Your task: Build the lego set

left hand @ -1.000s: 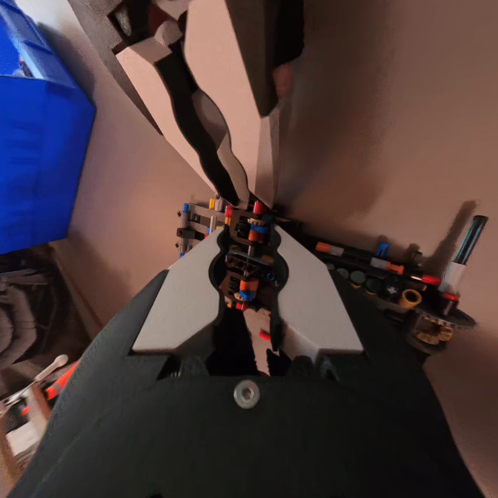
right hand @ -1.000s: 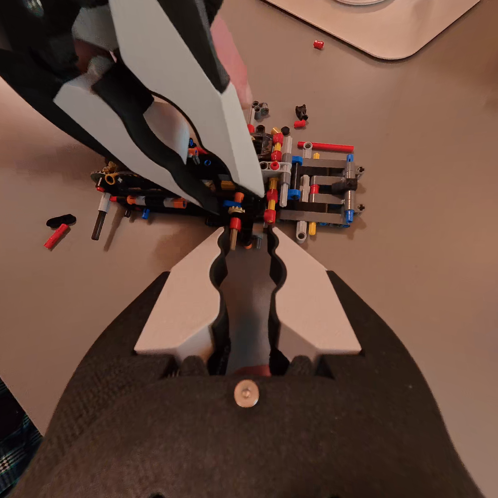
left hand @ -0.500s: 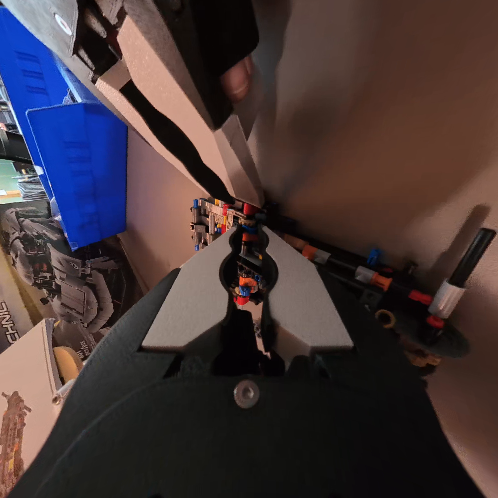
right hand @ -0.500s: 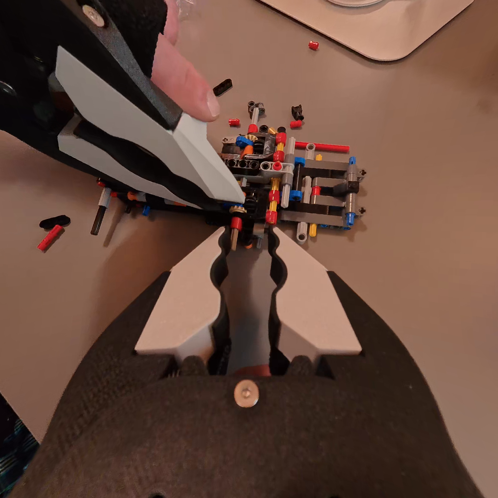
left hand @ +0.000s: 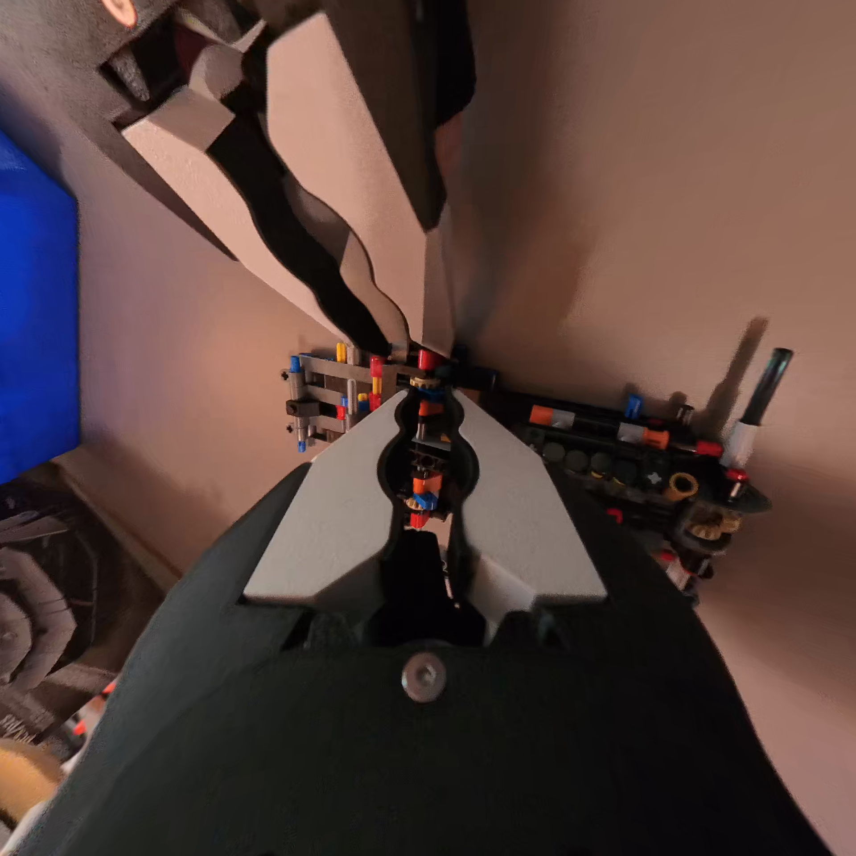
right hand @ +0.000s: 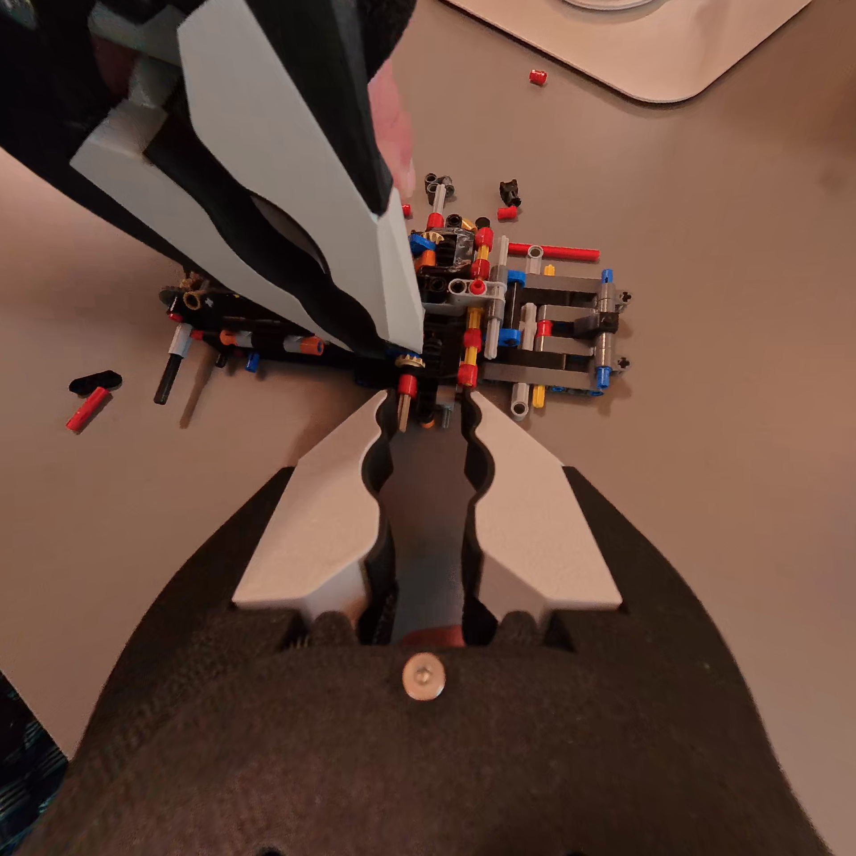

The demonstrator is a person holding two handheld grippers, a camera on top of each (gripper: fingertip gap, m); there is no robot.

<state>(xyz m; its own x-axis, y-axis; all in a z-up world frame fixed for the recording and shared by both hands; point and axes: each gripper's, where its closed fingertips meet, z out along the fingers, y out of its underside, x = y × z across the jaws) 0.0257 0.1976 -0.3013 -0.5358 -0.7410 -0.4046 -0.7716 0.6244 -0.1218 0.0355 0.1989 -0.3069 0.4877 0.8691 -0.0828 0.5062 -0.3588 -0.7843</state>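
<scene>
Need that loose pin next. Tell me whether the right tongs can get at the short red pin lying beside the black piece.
Probably yes: the red pin lies on bare table, left of the open right tongs, with nothing between them.

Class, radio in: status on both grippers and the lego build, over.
Left gripper jaws closed around lego assembly middle. Right gripper open, tips at its near edge. Loose red pin and black piece lie aside.

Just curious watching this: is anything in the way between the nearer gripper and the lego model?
Nothing visible. The right gripper is open, its tips already at the lego model's near edge; the left gripper comes in from the other side.
</scene>
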